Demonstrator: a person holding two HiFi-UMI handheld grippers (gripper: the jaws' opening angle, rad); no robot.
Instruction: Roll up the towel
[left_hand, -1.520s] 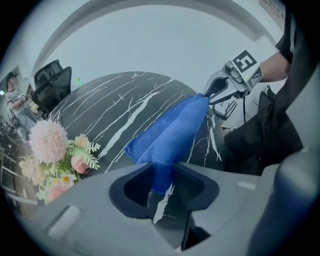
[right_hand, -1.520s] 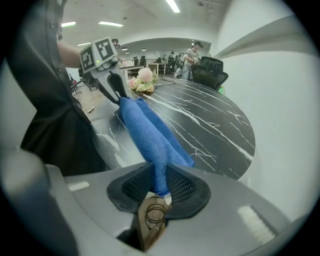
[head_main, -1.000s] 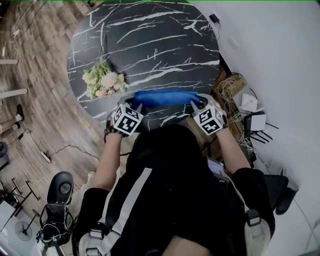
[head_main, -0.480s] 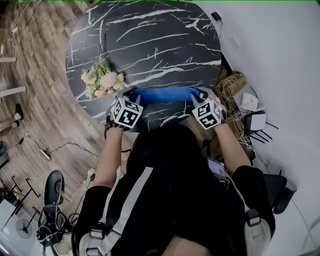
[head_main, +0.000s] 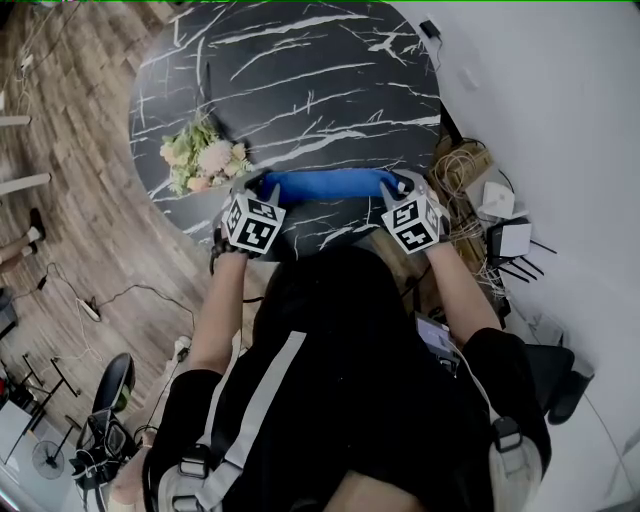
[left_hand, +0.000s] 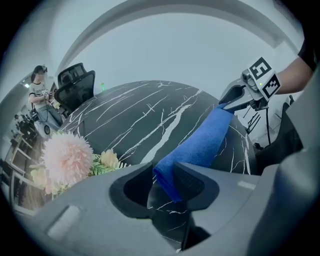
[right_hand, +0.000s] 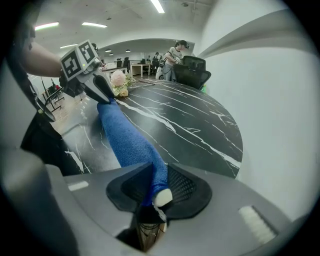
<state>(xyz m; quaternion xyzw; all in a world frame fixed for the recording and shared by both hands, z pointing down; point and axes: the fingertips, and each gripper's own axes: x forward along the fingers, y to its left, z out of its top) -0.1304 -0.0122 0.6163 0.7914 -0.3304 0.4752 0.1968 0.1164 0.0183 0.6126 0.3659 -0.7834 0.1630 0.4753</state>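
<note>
The blue towel (head_main: 325, 186), bunched into 1 long strip, stretches along the near edge of the table (head_main: 300, 80). The left gripper (head_main: 260, 189) is clamped on 1 end, the right gripper (head_main: 393, 187) on the other.

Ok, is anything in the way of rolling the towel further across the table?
Nothing visible. The left gripper and right gripper hold the towel by its ends; the table beyond it is bare marble. The flowers lie clear off its left end.
</note>
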